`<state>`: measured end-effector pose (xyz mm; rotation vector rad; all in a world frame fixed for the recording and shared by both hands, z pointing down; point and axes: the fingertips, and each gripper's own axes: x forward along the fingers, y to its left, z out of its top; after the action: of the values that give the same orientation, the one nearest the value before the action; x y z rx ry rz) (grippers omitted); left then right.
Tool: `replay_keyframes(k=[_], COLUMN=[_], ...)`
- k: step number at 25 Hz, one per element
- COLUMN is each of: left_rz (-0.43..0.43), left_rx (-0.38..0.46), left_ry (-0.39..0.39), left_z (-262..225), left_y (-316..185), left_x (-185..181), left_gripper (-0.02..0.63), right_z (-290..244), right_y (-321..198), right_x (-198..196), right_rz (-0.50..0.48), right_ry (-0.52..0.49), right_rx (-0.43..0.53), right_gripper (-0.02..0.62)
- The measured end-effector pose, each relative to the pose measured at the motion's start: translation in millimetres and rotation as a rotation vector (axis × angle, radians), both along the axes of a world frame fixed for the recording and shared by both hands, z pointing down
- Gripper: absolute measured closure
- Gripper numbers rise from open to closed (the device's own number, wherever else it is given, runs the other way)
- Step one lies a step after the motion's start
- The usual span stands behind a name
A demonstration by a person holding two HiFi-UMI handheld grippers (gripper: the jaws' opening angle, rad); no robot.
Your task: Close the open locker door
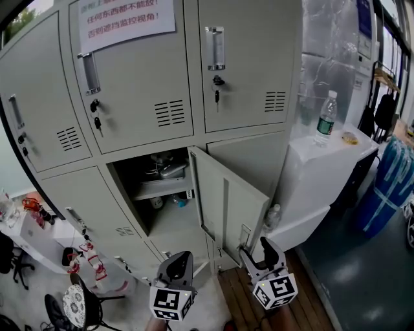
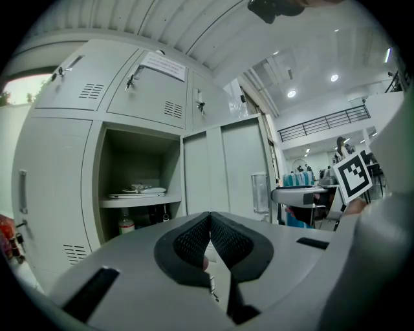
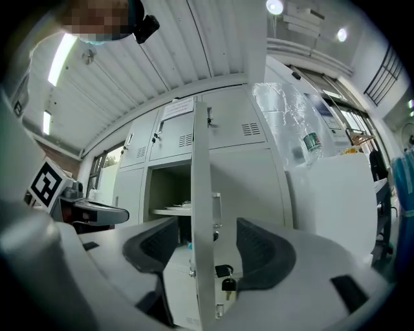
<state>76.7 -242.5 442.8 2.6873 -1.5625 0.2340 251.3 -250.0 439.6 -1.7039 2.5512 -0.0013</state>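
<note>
Right gripper (image 1: 255, 251): fingers open, straddling the free edge of the stiff, light grey sheet-metal locker door (image 1: 226, 200). Left gripper (image 2: 210, 233): fingers closed, empty. I'd push there.

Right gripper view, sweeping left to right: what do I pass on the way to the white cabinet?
left gripper → open locker compartment → edge of the open locker door, standing untouched between the right gripper's parted jaws → water bottle on the white cabinet.

Only one sign I can read: paper notice (image 1: 123, 18) on the upper locker door (image 1: 132, 84), printed "任何东西都不能放!" / "否则遮挡监控视角!", with its top line cropped. Water bottle (image 1: 325, 119) label is too small to read
</note>
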Motion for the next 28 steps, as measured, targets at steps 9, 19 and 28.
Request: replay_keyframes(k=[9, 19, 28], left_rz=[-0.047, -0.069, -0.066], left_rx=[0.009, 0.032, 0.031], left_ry=[-0.009, 0.002, 0.006], left_z=[-4.9, -11.1, -12.5], left_y=[-3.4, 2.5, 10.3], left_x=[-8.9, -25.6, -47.2], left_gripper=[0.584, 0.584, 0.584], right_z=[-0.1, -3.3, -3.7], right_y=[-10.3, -3.2, 11.4], right_x=[1.8, -11.7, -38.9], right_rz=[0.022, 0.006, -0.025], right_ry=[0.014, 0.033, 0.03], right_rx=[0.006, 0.012, 0.006], right_gripper=[0.385, 0.495, 0.492])
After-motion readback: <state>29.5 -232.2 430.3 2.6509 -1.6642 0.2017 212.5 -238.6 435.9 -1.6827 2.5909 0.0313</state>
